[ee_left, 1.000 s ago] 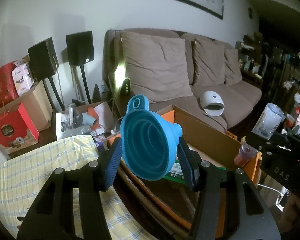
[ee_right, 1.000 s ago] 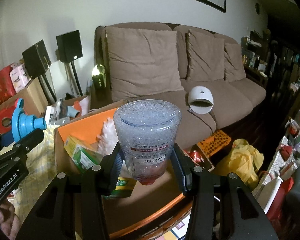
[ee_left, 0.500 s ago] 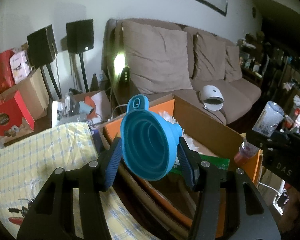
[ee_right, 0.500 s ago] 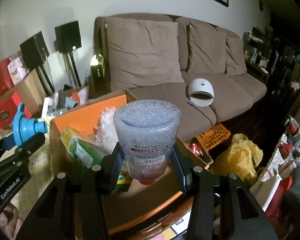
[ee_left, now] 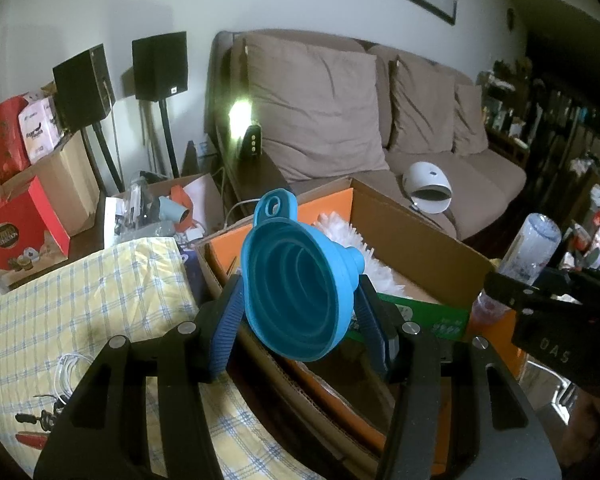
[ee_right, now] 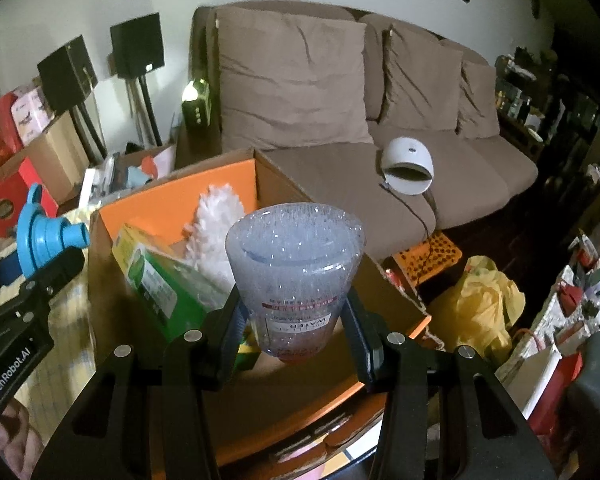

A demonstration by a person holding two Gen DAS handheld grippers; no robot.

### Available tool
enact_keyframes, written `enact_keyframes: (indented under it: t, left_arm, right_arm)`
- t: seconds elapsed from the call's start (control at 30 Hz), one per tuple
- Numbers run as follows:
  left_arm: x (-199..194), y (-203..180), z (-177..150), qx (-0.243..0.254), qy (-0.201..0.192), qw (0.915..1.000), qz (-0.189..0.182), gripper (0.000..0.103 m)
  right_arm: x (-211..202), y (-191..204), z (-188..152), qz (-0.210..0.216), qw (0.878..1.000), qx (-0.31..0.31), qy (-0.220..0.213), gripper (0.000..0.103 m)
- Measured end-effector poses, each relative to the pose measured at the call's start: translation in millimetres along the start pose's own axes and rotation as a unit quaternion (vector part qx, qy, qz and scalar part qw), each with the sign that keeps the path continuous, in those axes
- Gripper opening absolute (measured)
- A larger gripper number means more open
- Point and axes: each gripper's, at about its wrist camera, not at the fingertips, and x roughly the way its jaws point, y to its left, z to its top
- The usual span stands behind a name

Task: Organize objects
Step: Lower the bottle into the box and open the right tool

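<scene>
My left gripper (ee_left: 300, 316) is shut on a blue collapsible funnel (ee_left: 296, 292), its wide mouth facing the camera, held above the near left edge of an open cardboard box (ee_left: 416, 240) with orange flaps. My right gripper (ee_right: 296, 320) is shut on a clear plastic water bottle (ee_right: 296, 272), held bottom-forward over the same box (ee_right: 180, 204). Inside the box lie a green carton (ee_right: 160, 280) and a white fluffy duster (ee_right: 216, 224). The funnel (ee_right: 44, 232) and left gripper show at the left of the right wrist view; the bottle (ee_left: 534, 248) shows at the right of the left wrist view.
A yellow checked cloth (ee_left: 88, 304) covers the surface left of the box, with cables (ee_left: 68, 368) on it. Behind stands a brown sofa (ee_left: 380, 128) with a white dome device (ee_left: 428, 188). Speakers (ee_left: 160, 64), red boxes (ee_left: 16, 224), a yellow bag (ee_right: 484, 304) and clutter surround.
Both grippers have tipped downward and moved closer over the box, so more of its inside and the checked cloth shows. The funnel and the bottle stay gripped.
</scene>
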Motion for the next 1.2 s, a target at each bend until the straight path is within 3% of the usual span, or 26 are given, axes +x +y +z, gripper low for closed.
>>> enact_keyframes:
  t: [0.43, 0.63, 1.2]
  left_arm:
    - [5.1, -8.4, -5.0, 0.002, 0.008, 0.9999, -0.009, 0.052]
    - [5.9, -11.5, -3.3, 0.006, 0.007, 0.9999, -0.007, 0.052]
    - [11.8, -21.7, 2.3, 0.02, 0.014, 0.9996, -0.013, 0.052]
  right_arm:
    - [4.2, 0.4, -3.3, -0.003, 1.0, -0.009, 0.009, 0.047]
    - [3.0, -0.2, -3.8, 0.007, 1.0, -0.01, 0.012, 0.035]
    - [1.9, -6.6, -0.8, -0.002, 1.0, -0.002, 0.008, 0.035]
